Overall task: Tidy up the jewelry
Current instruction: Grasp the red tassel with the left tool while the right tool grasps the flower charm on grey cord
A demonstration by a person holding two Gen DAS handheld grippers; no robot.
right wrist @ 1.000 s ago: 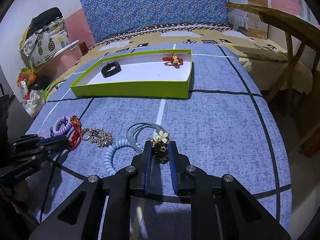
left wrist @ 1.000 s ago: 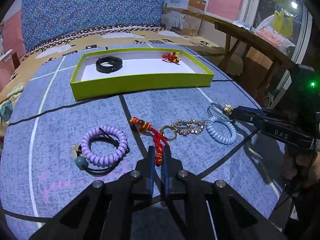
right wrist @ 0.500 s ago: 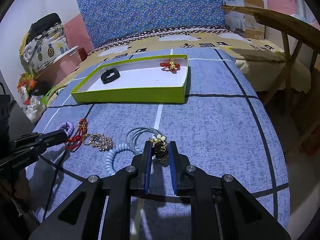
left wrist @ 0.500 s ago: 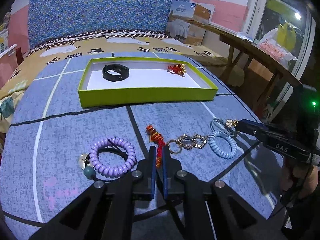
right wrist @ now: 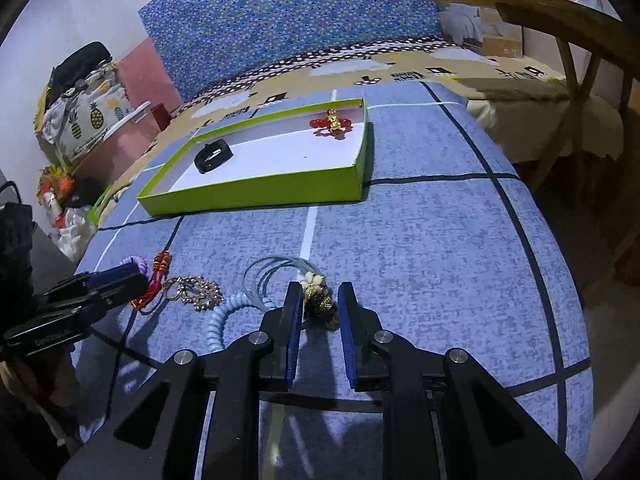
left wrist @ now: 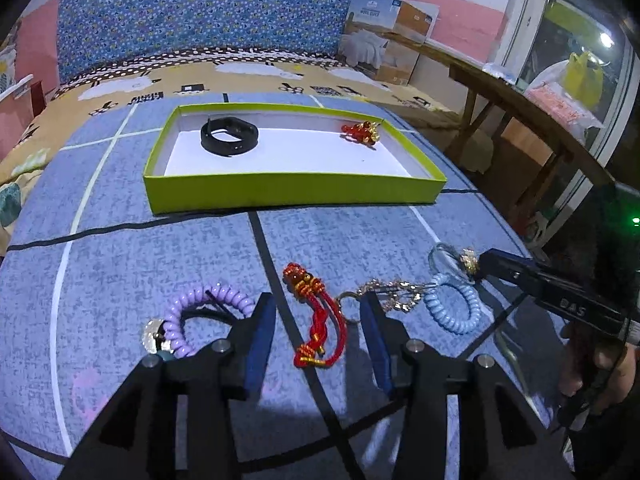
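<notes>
My left gripper (left wrist: 318, 312) is open, its fingers either side of a red cord charm (left wrist: 316, 322) lying on the blue bedcover. A purple coil band (left wrist: 192, 316) lies to its left, a gold keyring charm (left wrist: 386, 290) and a light-blue coil band (left wrist: 454, 308) to its right. My right gripper (right wrist: 319, 300) is shut on a gold-and-black charm (right wrist: 320, 300) with a clear blue hoop bracelet (right wrist: 272, 276) attached. A green tray (left wrist: 296, 194) farther back holds a black band (left wrist: 229, 136) and a red-gold charm (left wrist: 360, 132).
A wooden bench (left wrist: 520, 108) and a cardboard box (left wrist: 384, 44) stand at the right. The bed's right edge (right wrist: 560, 264) drops off beyond my right gripper. Bags and a pineapple-print cushion (right wrist: 88, 120) sit at the left.
My left gripper has opened and let go of the red cord charm, which now lies between its fingers. My right gripper still holds the gold-and-black charm, nearly unmoved.
</notes>
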